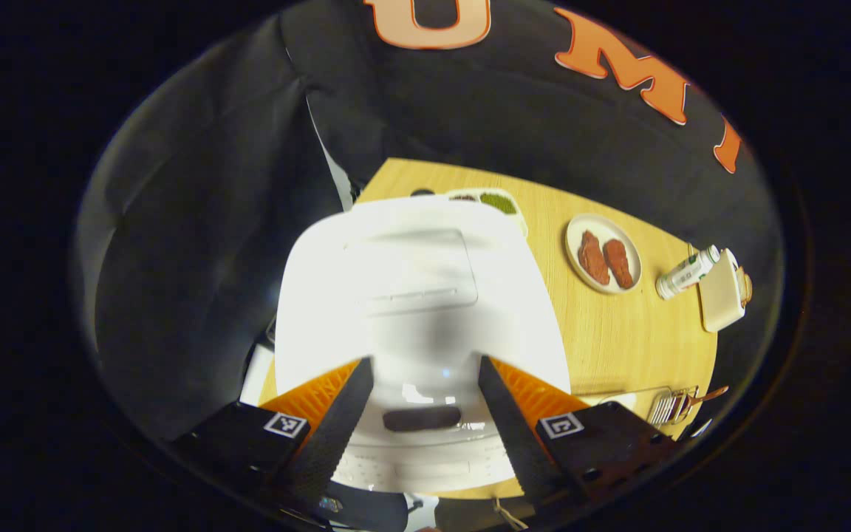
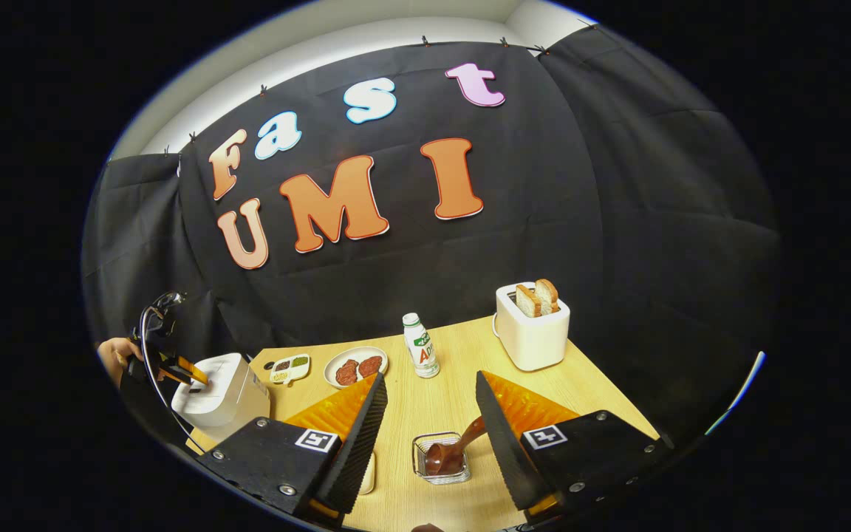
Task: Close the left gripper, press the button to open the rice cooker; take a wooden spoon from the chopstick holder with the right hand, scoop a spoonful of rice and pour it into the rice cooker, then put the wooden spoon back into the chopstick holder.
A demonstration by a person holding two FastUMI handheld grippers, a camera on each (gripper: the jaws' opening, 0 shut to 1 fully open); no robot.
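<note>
The white rice cooker stands with its lid down, close under my left gripper. That gripper is open, its fingers spread above the dark button on the cooker's front. In the right gripper view the cooker sits at the table's left end, with the left gripper and a hand over it. My right gripper is open and holds nothing; it hovers above the wire chopstick holder. A wooden spoon leans in the holder, bowl down. The holder also lies right of the cooker.
On the wooden table stand a plate of meat, a small dish of condiments, an upright bottle and a white toaster with bread slices. A white dish edge peeks from behind a finger.
</note>
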